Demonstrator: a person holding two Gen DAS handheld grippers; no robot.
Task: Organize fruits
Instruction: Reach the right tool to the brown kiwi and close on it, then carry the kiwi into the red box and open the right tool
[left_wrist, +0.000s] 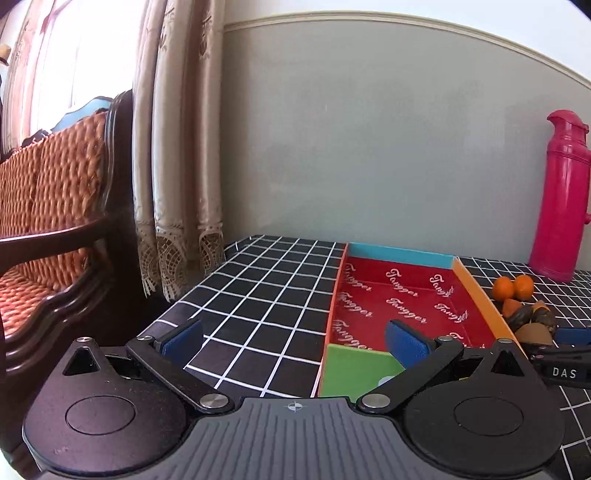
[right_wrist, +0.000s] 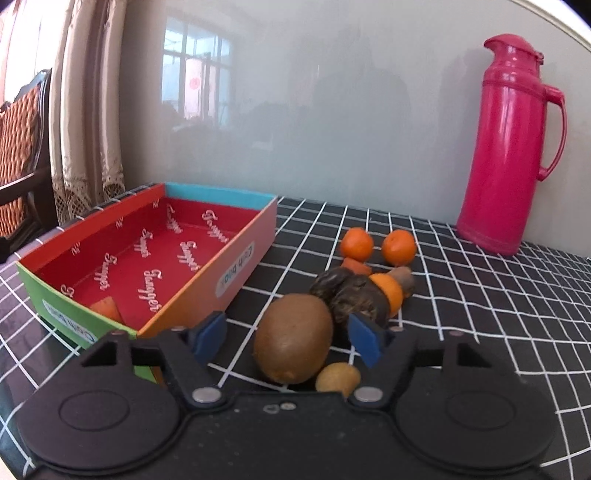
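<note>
Kiwi (right_wrist: 293, 338) pick-up is the step in hand, by my reading: the right gripper (right_wrist: 288, 338) is straddling the fruit low over the checked tablecloth (right_wrist: 480, 314), its blue pads (right_wrist: 364, 338) standing part-way open on either side. The right-hand pad is sitting just beside the kiwi's skin, the left-hand pad is standing clear of it, so nothing is being gripped yet.

Next, I judge, the jaws are needing to close evenly on the kiwi's widest part, then lift it over the orange wall into the red-lined box (right_wrist: 236, 266) just to the left. A small tan fruit (right_wrist: 338, 376) is lying against the kiwi's near side and a dark, wrinkled fruit (right_wrist: 349, 295) is pressing behind it; either could be dragged along.

The kiwi is looking brown, fuzzy, egg-shaped and firm. Two mandarins (right_wrist: 356, 243) are sitting farther back, near a pink thermos (right_wrist: 506, 147). An orange piece (right_wrist: 105, 308) is already lying in the box's near corner.

The left gripper (left_wrist: 295, 341) is hovering wide open and empty, over the box's near left corner.
</note>
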